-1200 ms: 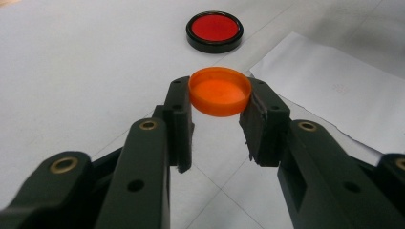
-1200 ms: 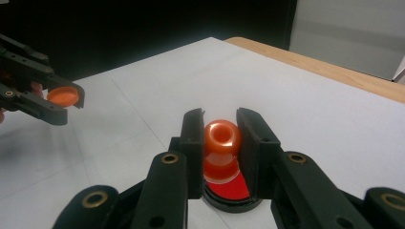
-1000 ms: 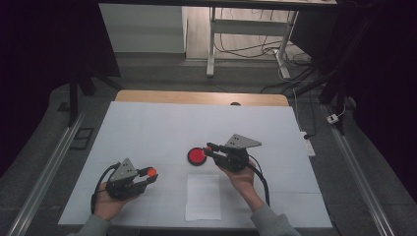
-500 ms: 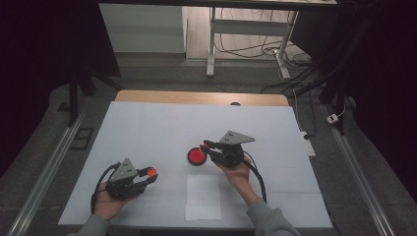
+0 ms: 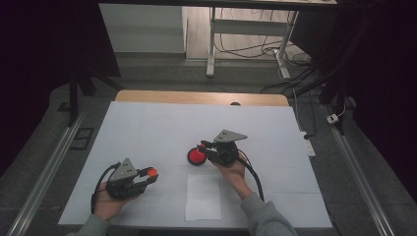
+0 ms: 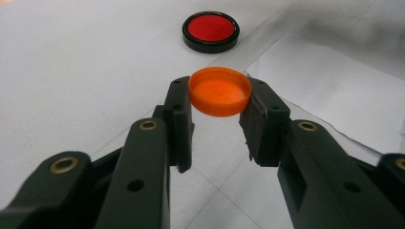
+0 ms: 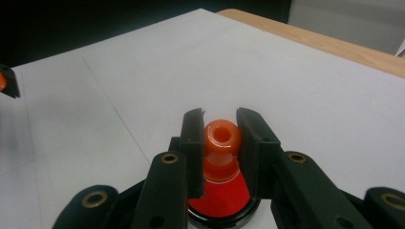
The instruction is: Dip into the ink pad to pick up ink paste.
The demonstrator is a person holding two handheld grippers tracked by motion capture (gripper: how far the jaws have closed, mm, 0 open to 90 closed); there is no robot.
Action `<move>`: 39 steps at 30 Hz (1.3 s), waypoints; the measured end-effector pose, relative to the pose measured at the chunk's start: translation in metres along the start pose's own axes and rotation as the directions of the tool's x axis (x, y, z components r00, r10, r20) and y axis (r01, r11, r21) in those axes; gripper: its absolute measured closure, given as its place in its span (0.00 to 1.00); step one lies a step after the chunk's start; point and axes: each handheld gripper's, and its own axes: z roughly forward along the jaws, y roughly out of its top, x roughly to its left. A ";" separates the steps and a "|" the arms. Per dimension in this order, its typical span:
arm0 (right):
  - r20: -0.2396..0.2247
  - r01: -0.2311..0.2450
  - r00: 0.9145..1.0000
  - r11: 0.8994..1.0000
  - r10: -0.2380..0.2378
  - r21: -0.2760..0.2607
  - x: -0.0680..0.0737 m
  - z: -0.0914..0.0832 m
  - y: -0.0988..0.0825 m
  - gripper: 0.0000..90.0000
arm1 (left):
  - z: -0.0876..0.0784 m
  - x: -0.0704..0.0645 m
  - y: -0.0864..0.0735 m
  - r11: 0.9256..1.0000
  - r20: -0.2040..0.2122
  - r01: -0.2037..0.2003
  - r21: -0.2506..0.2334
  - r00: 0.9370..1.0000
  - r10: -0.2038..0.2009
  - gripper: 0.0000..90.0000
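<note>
**Over the red dish: right gripper arrives with its orange piece**

At the white table's point(image 5: 147, 128) centre, the right gripper point(image 5: 202, 146) has drifted from about three o'clock of the black-rimmed red dish point(image 5: 197, 156) to directly above it, sinking slightly. Its jaws are clamped on a small orange nozzle-like piece point(image 7: 221, 143), seemingly ready to be set into the dish. At seven o'clock of the dish, the left gripper point(image 5: 150, 176) has kept still, jaws closed on an orange cap point(image 6: 220, 90), held off the table. A paper sheet point(image 5: 203, 196) lies at six o'clock.

Orange cap point(image 6: 220, 90), red black-rimmed dish point(image 6: 210, 31), black tongs point(image 6: 217, 121)
</note>
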 end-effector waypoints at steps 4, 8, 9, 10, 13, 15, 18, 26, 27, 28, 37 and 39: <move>0.004 0.003 1.000 1.000 -0.003 0.015 -0.002 0.004 -0.001 0.80 | 0.002 -0.001 0.001 1.000 0.003 -0.003 0.004 1.000 0.003 0.72; 0.007 0.004 1.000 1.000 -0.005 0.030 -0.003 0.007 -0.002 0.80 | 0.003 -0.001 0.001 1.000 0.005 -0.001 0.007 1.000 0.001 0.72; 0.008 0.007 1.000 0.999 -0.008 0.035 -0.003 0.008 -0.003 0.80 | 0.003 -0.001 0.001 1.000 0.004 -0.002 0.008 1.000 0.002 0.72; 0.009 0.006 1.000 0.999 -0.007 0.039 -0.004 0.010 -0.004 0.80 | 0.003 -0.001 0.001 1.000 0.006 -0.002 0.010 1.000 0.002 0.72; 0.012 0.003 1.000 0.999 -0.003 0.050 -0.004 0.015 -0.006 0.80 | 0.004 -0.002 0.001 1.000 0.006 -0.003 0.013 1.000 0.002 0.72; 0.009 -0.001 1.000 0.999 0.000 0.055 -0.004 0.017 -0.007 0.80 | 0.004 -0.001 0.001 1.000 0.006 -0.001 0.013 1.000 0.001 0.72; 0.012 0.002 1.000 0.997 -0.003 0.072 -0.005 0.021 -0.009 0.80 | 0.004 -0.001 0.000 1.000 0.005 0.002 0.014 1.000 -0.002 0.72; 0.011 0.030 0.999 0.995 -0.031 0.096 -0.001 0.025 -0.011 0.80 | 0.004 -0.001 0.000 1.000 0.008 0.002 0.018 1.000 -0.002 0.72; 0.010 0.029 1.000 0.995 -0.030 0.093 -0.001 0.026 -0.012 0.80 | 0.004 -0.001 0.000 1.000 0.007 0.002 0.018 1.000 -0.002 0.72; 0.011 0.032 0.999 0.995 -0.033 0.099 -0.001 0.026 -0.012 0.80 | 0.004 -0.001 0.000 1.000 0.007 0.002 0.018 1.000 -0.003 0.72; 0.014 0.043 0.999 0.993 -0.045 0.107 -0.001 0.029 -0.013 0.80 | 0.004 0.000 0.000 1.000 0.006 0.002 0.020 1.000 -0.003 0.72; 0.013 0.045 0.999 0.993 -0.047 0.112 -0.001 0.029 -0.013 0.80 | 0.004 0.000 0.000 1.000 0.006 0.002 0.022 1.000 -0.002 0.72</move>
